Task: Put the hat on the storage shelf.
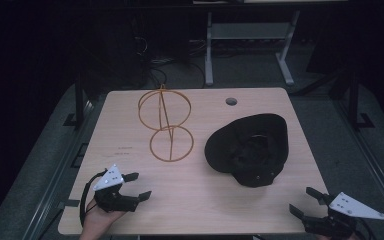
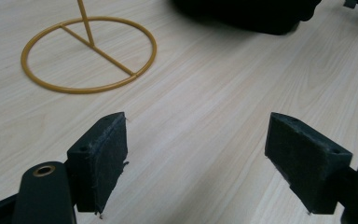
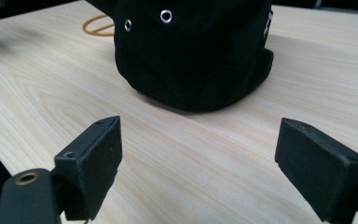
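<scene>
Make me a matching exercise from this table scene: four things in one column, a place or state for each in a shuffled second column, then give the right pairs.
Things:
1. black hat
2. gold wire stand
3. left gripper
4. round hole

Places or states:
A. in the tabletop near its far edge
B. near corner of the table on the person's left, jaws open, nothing between them
C. lying on the right half of the table, opening upward
D. upright on its ring base, left of the middle

Pairs: 1-C, 2-D, 3-B, 4-A
</scene>
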A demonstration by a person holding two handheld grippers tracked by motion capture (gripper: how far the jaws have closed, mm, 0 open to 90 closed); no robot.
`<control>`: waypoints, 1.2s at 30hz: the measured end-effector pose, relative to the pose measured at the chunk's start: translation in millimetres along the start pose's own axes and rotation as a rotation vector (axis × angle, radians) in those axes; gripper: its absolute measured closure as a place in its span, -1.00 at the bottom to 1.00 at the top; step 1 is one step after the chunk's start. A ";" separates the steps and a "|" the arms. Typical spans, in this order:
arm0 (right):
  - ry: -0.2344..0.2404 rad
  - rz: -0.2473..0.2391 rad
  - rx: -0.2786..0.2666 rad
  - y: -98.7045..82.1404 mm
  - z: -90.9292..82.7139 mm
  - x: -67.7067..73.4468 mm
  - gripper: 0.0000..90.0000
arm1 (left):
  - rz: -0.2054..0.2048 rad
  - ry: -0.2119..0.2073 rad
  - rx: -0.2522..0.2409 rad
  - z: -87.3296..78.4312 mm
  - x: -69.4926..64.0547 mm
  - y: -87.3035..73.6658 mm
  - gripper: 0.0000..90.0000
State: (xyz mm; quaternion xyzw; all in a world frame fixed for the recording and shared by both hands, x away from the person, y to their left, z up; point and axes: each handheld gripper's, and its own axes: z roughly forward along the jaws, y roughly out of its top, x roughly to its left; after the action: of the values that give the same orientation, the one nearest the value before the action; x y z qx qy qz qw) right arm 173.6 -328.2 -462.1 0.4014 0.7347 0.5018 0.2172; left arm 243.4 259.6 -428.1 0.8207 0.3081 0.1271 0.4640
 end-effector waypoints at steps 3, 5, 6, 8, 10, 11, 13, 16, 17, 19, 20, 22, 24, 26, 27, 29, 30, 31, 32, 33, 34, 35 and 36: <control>0.001 0.008 -0.005 -0.6 -0.5 -1.7 -0.68 | 0.004 -0.003 0.009 2.1 -0.5 -0.1 -0.55; 0.001 0.009 -0.007 -0.5 -1.2 -2.7 -0.69 | 0.005 -0.007 0.015 3.6 -1.3 -0.6 -0.55; 0.001 0.007 -0.008 -0.4 -1.5 -2.9 -0.69 | 0.006 -0.009 0.016 3.9 -1.6 -0.5 -0.55; 0.001 0.006 -0.011 -0.1 -2.2 -3.1 -0.69 | 0.009 -0.009 0.012 4.2 -2.9 0.4 -0.55; -0.001 0.003 -0.011 0.2 -2.6 -2.7 -0.69 | 0.010 -0.015 0.009 4.8 -3.9 1.6 -0.56; -0.003 0.003 -0.010 0.2 -2.6 -2.6 -0.69 | 0.012 -0.019 0.006 5.5 -4.5 2.2 -0.56; -0.005 0.003 -0.008 0.2 -2.7 -2.1 -0.69 | 0.018 -0.027 0.004 7.0 -6.6 3.9 -0.56; 0.005 0.008 -0.027 1.3 -4.1 -1.7 -0.69 | 0.031 -0.039 0.005 10.0 -10.1 6.3 -0.56; 0.002 0.008 -0.029 1.8 -4.2 -1.2 -0.69 | 0.037 -0.042 0.007 10.5 -11.2 6.7 -0.56; 0.003 0.003 -0.030 2.2 -3.9 -1.0 -0.69 | 0.036 -0.046 0.004 11.2 -12.4 6.8 -0.56; 0.002 0.003 -0.027 2.6 -3.5 -0.4 -0.69 | 0.045 -0.052 0.011 11.7 -13.5 6.8 -0.56; 0.002 -0.005 -0.017 2.8 -2.9 1.2 -0.69 | 0.050 -0.056 0.014 12.7 -15.0 6.7 -0.56; 0.006 -0.010 -0.017 3.3 -1.8 2.5 -0.69 | 0.051 -0.064 0.017 13.6 -16.9 7.8 -0.56; 0.008 -0.014 -0.019 3.5 -1.5 2.5 -0.69 | 0.057 -0.065 0.023 15.1 -17.9 8.7 -0.56; 0.011 -0.012 -0.019 3.5 -1.5 2.7 -0.69 | 0.055 -0.070 0.023 16.1 -18.6 9.1 -0.56; 0.011 -0.011 -0.019 3.4 -1.7 2.8 -0.69 | 0.056 -0.071 0.023 17.1 -18.9 9.8 -0.56; 0.011 -0.008 -0.020 3.2 -2.0 3.0 -0.69 | 0.054 -0.078 0.022 18.9 -20.2 10.7 -0.56; 0.009 -0.008 -0.020 3.4 -2.2 3.1 -0.69 | 0.053 -0.083 0.020 20.3 -21.0 11.5 -0.56; 0.008 -0.008 -0.019 3.5 -2.3 3.1 -0.69 | 0.054 -0.090 0.022 21.9 -22.3 13.0 -0.56; 0.005 -0.008 -0.020 3.4 -2.4 3.3 -0.69 | 0.054 -0.099 0.020 23.6 -23.8 14.6 -0.56; 0.006 -0.004 -0.020 3.1 -2.4 3.3 -0.69 | 0.059 -0.107 0.018 25.6 -25.0 16.8 -0.56; 0.010 0.007 -0.020 2.9 -2.6 3.5 -0.69 | 0.053 -0.119 0.017 28.4 -26.7 19.3 -0.56; 0.014 0.011 -0.022 2.9 -2.8 3.3 -0.69 | 0.060 -0.127 0.019 31.3 -28.2 22.4 -0.56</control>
State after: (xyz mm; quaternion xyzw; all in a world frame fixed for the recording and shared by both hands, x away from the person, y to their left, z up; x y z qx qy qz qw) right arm 170.7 -326.6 -458.1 0.3994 0.7286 0.5138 0.2137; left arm 245.6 212.2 -423.8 0.8403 0.2546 0.0858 0.4708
